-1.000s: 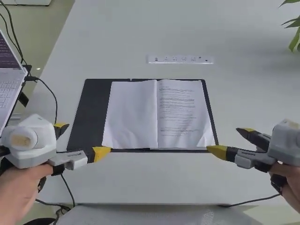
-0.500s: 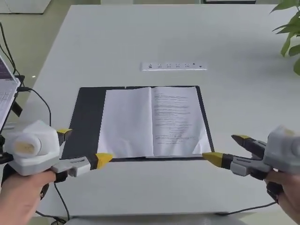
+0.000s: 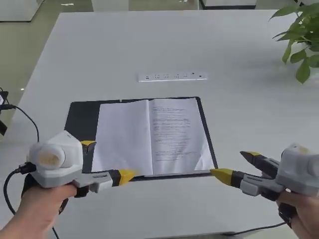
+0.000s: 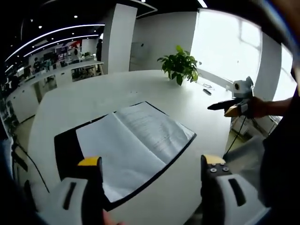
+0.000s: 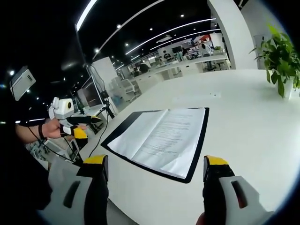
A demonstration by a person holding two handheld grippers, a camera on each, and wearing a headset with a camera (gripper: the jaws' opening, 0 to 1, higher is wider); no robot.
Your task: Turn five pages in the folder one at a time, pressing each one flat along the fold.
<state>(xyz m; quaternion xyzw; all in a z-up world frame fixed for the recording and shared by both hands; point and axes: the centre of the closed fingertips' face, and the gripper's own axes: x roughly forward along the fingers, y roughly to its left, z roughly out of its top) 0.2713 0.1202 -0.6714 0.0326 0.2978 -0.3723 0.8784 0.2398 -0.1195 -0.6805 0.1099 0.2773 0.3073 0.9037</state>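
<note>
Open black folder (image 3: 79,124) of white sheets, flat on white table (image 3: 149,45), yellow-tipped left gripper (image 3: 107,160) and right gripper (image 3: 234,164) agape, empty, near its front corners: we should pinch one printed page (image 3: 177,134) corner alone.

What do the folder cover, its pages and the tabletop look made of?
Folder cover: dark and matte with no glare, probably plastic or leatherette. Pages: thin white matte paper, the right one printed. Tabletop: smooth white with a soft sheen, likely laminate.
</note>
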